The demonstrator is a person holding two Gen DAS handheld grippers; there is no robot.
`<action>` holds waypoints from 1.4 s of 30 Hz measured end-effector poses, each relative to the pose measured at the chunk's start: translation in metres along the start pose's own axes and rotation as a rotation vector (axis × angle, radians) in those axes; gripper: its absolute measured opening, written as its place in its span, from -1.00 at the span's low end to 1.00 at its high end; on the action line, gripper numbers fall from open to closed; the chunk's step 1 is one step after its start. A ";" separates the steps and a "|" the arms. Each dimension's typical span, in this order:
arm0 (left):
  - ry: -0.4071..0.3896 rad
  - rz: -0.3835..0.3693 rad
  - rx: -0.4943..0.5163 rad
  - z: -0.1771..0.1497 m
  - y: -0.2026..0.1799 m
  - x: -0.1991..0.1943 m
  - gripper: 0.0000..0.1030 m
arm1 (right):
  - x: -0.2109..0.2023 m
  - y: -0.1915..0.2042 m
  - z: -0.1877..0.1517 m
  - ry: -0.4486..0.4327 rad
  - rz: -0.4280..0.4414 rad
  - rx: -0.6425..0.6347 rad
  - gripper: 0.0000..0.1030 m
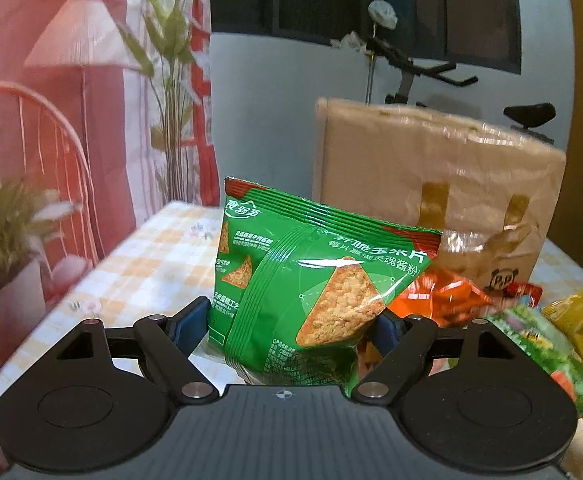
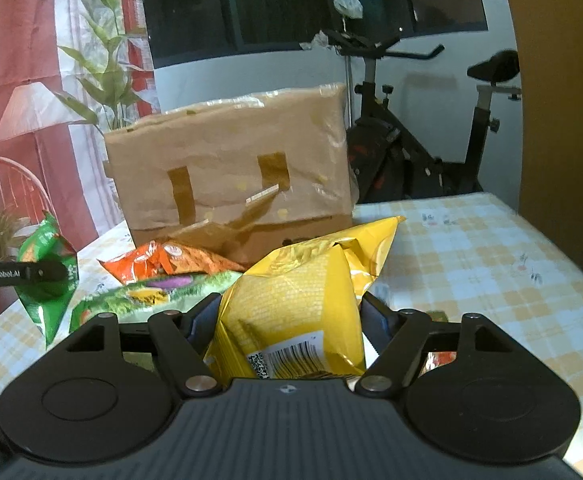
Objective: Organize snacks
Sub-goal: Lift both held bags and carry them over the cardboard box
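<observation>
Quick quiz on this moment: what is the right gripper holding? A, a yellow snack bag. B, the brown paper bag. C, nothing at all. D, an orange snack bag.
A: in the right wrist view the right gripper has its fingers pressed on both sides of the yellow snack bag, while the orange snack bag lies on the table and the brown paper bag stands behind it.

Left gripper (image 1: 291,326): pointed forward and somewhat downward, jaws set wide, both blue pads pressed against the sides of a green snack bag (image 1: 311,292), which stands upright between them. Right gripper (image 2: 287,320): same forward, downward-tilted attitude, jaws wide, pads clamped on a yellow snack bag (image 2: 303,304). In the right wrist view, the left gripper shows at the left edge, holding its bag.
</observation>
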State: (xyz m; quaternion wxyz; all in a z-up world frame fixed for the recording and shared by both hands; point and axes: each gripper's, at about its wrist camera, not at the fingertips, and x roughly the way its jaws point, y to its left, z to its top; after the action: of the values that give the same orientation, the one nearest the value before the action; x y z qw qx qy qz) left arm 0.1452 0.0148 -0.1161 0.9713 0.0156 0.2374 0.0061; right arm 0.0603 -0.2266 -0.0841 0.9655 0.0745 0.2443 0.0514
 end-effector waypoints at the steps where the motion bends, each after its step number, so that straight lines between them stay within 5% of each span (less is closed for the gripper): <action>1: -0.011 -0.001 0.000 0.003 0.001 -0.003 0.62 | -0.002 0.000 0.002 -0.008 -0.003 -0.010 0.44; 24: -0.144 -0.061 -0.003 0.069 0.000 -0.028 0.62 | -0.005 0.002 0.081 -0.163 0.013 -0.147 0.44; 42: -0.224 -0.201 -0.003 0.134 -0.026 0.006 0.62 | 0.031 -0.012 0.149 -0.331 0.024 -0.198 0.44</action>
State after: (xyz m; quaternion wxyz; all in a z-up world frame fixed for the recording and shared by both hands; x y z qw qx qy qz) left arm 0.2125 -0.0148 -0.0008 0.9874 -0.0093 0.1277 -0.0926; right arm 0.1599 -0.2517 0.0291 0.9944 -0.0103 0.0750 0.0736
